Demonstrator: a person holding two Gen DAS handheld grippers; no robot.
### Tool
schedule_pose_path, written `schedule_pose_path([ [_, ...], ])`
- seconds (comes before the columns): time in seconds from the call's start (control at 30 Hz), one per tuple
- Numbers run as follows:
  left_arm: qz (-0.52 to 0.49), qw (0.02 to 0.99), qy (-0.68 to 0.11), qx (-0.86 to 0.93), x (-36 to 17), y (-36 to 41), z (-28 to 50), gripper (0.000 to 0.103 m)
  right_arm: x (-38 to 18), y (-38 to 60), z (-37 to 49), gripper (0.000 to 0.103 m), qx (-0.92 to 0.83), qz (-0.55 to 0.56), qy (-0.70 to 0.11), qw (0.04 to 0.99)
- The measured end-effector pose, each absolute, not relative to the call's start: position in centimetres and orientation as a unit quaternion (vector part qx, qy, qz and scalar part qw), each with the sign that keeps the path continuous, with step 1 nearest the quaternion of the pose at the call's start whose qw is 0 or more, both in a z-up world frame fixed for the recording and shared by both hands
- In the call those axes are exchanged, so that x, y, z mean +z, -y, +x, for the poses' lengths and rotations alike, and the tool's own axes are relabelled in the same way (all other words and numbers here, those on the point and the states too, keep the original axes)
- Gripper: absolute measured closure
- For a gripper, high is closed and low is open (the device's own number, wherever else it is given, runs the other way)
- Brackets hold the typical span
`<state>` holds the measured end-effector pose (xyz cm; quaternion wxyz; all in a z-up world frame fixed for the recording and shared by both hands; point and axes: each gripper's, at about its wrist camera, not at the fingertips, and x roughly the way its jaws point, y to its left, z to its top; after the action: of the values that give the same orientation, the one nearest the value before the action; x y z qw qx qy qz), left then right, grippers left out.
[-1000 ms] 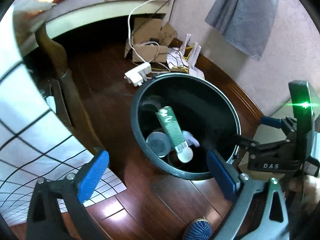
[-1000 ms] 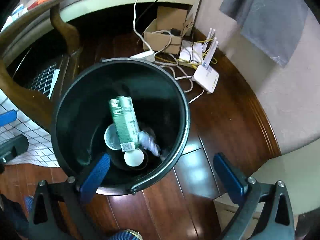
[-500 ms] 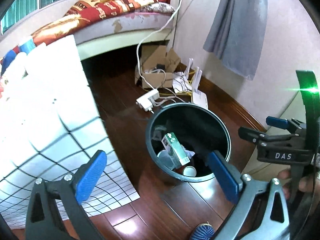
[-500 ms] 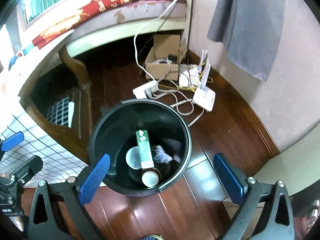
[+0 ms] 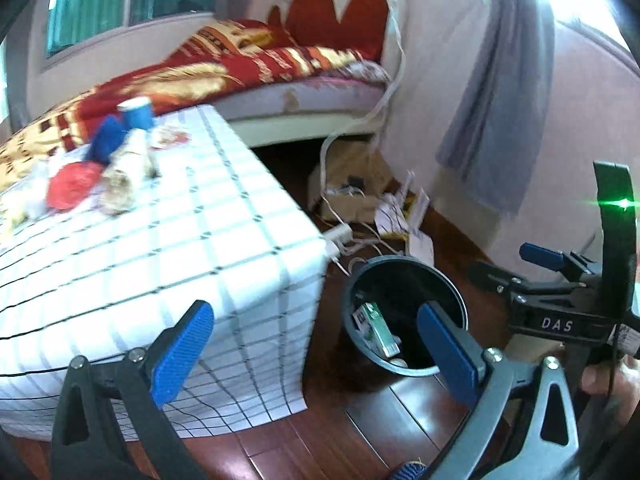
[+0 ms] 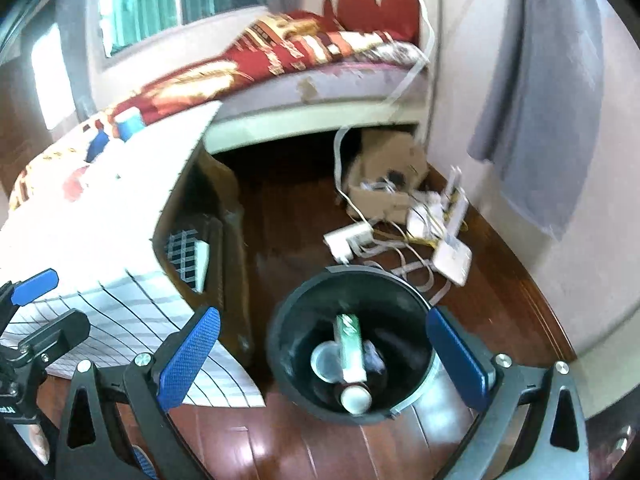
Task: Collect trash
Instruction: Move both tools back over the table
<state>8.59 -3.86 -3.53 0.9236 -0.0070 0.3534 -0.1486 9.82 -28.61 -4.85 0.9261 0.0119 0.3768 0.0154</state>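
A black round trash bin (image 5: 356, 288) (image 6: 288, 320) stands on the wood floor beside the table. Inside lie a green carton (image 5: 374, 328) (image 6: 351, 344), a clear cup (image 6: 324, 362) and a white cup (image 6: 355, 398). On the table's checked cloth (image 5: 180, 232) lie a red crumpled wrapper (image 5: 72, 184), a blue paper cup (image 5: 138, 112), a blue packet (image 5: 105, 138) and pale crumpled trash (image 5: 124, 172). My left gripper (image 5: 316, 346) is open and empty, raised above the table corner and bin. My right gripper (image 6: 320, 360) is open and empty above the bin; it also shows in the left wrist view (image 5: 516, 270).
A bed with a red patterned blanket (image 5: 248, 60) runs along the back. A cardboard box (image 6: 384, 184), a white power strip (image 6: 347, 238), a router (image 6: 454, 258) and cables lie on the floor by the wall. A grey cloth (image 5: 496, 92) hangs on the wall.
Both grippers have risen and tilted up away from the bin, which now looks smaller. The table top with its trash has come into view. Both stay open and empty.
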Motion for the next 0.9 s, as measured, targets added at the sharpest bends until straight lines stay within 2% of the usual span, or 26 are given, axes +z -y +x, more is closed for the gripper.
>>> schedule_pose_path([
  [0.13,-0.019,0.936,-0.333,-0.114,-2.4,0.0,8.0,0.001,-3.9,25.0,10.7,0.0,0.039,0.003,-0.357,0.933],
  [0.27,-0.031,0.945,-0.318,-0.071,-1.8,-4.5,7.8,0.002,-3.6,21.2,12.1,0.0,0.07,-0.012,-0.372,0.926],
  [0.57,-0.071,0.944,-0.321,0.015,-2.2,-13.9,8.8,0.006,-1.6,12.3,15.7,0.0,0.137,-0.051,-0.351,0.925],
  [0.63,-0.075,0.944,-0.321,0.017,-2.2,-14.5,9.6,0.009,-1.5,10.9,17.0,0.007,0.149,-0.06,-0.352,0.922],
  [0.7,-0.075,0.944,-0.322,0.011,-2.1,-14.8,10.8,0.011,-1.5,9.4,18.8,0.026,0.162,-0.071,-0.357,0.917],
  [0.77,-0.069,0.945,-0.321,0.015,-2.0,-15.0,12.2,0.013,-1.6,8.4,20.3,0.031,0.172,-0.077,-0.362,0.913],
  [0.9,-0.08,0.942,-0.324,0.024,-2.0,-16.6,15.4,0.014,-1.8,6.3,22.7,0.031,0.186,-0.093,-0.369,0.906],
])
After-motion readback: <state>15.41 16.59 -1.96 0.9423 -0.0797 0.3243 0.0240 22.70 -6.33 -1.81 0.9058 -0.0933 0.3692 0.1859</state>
